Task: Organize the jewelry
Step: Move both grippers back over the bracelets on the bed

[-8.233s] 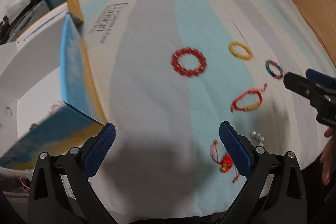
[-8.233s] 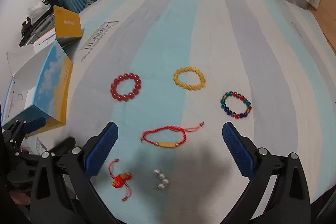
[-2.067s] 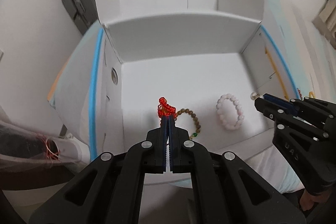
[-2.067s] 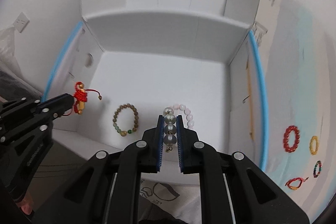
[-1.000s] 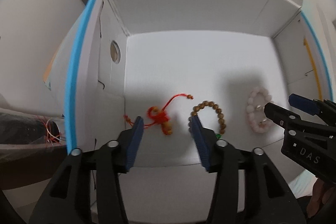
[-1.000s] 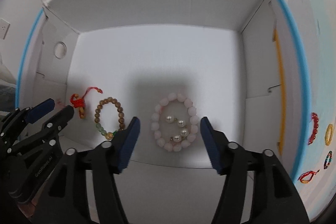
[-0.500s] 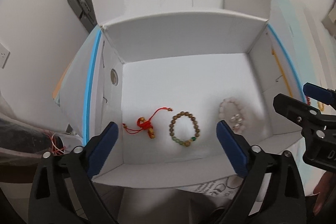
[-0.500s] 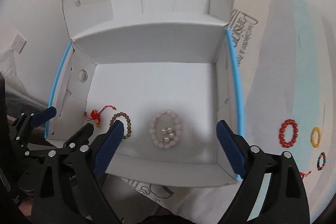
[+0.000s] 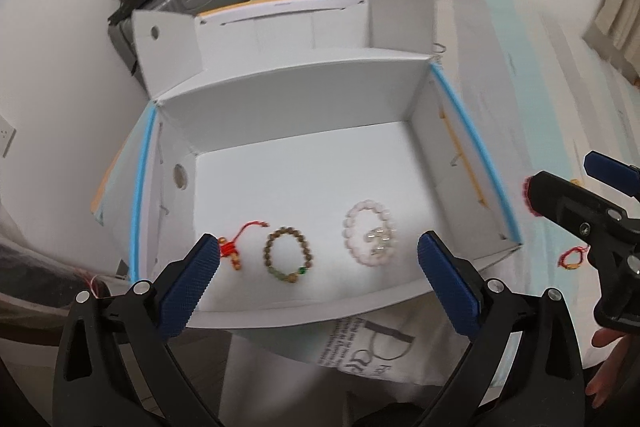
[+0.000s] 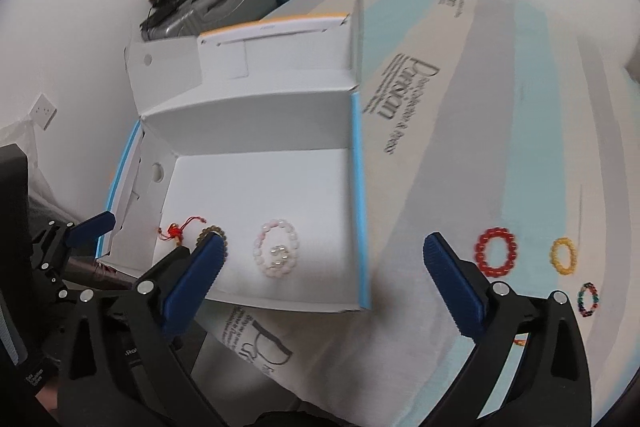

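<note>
Both grippers hang empty above the white box (image 9: 304, 99): the left gripper (image 9: 320, 277) has jaws wide apart, the right gripper (image 10: 328, 279) is opening, nothing between. Four pieces lie along the box's near floor; red bracelet (image 10: 496, 251) and others wait on the bedsheet (image 10: 460, 163), right

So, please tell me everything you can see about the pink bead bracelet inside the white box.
The pink bead bracelet is a closed ring of round, pale pink, slightly glossy beads, perhaps stone or glass. It lies flat on the floor of the white box, towards the front right part. Inside its ring rests a small pearl string of silvery white beads, which seems to touch it at the lower right. To its left, apart from it, lies a brown bead bracelet. No gripper touches it.
</note>
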Motion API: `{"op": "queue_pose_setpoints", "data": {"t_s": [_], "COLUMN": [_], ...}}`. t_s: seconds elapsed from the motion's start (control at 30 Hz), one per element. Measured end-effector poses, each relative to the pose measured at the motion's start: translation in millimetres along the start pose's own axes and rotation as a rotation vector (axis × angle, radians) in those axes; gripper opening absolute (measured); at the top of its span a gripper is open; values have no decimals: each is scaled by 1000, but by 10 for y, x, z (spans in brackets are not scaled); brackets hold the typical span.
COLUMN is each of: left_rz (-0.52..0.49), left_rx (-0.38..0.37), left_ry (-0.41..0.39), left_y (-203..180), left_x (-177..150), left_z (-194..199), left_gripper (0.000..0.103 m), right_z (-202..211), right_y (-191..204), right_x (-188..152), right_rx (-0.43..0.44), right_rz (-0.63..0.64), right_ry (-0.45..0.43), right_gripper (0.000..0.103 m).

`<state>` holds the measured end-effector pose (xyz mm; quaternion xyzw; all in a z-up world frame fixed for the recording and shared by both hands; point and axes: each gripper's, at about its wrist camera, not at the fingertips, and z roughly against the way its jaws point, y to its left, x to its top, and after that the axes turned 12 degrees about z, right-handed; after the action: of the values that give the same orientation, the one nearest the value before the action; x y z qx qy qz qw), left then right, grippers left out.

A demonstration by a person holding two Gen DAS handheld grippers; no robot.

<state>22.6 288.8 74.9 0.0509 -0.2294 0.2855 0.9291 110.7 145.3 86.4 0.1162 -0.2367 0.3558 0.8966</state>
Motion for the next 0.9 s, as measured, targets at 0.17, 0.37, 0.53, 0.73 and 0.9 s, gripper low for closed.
{"op": "queue_pose_setpoints", "data": {"t_s": [0.17,0.37,0.53,0.73,0.9], "left_rz": [-19,-57,-95,-126,-163], "left_rx": [-18,-51,-86,-122,-145], "left_ry": [-16,-37,-51,-49,-41], "left_y": [-264,-633,-954,-1303,-1620], "left_x": [-26,-108,-211,-326,-421], "left_z": [93,188,212,155,43], "left_gripper": [97,97,97,97,97], "right_z": [188,368,502,607,624], "right_y": [-273,-642,-960,-1324,-1637], "right_x": [-138,-361,-577,-853,-1120], "right_rx": [-25,-60,-84,-116,-148], "right_rz": [-34,-75,-110,-148,-181], "right_ry": [-24,-38,-49,-57,-54], "right_gripper": [96,96,96,96,96]}}
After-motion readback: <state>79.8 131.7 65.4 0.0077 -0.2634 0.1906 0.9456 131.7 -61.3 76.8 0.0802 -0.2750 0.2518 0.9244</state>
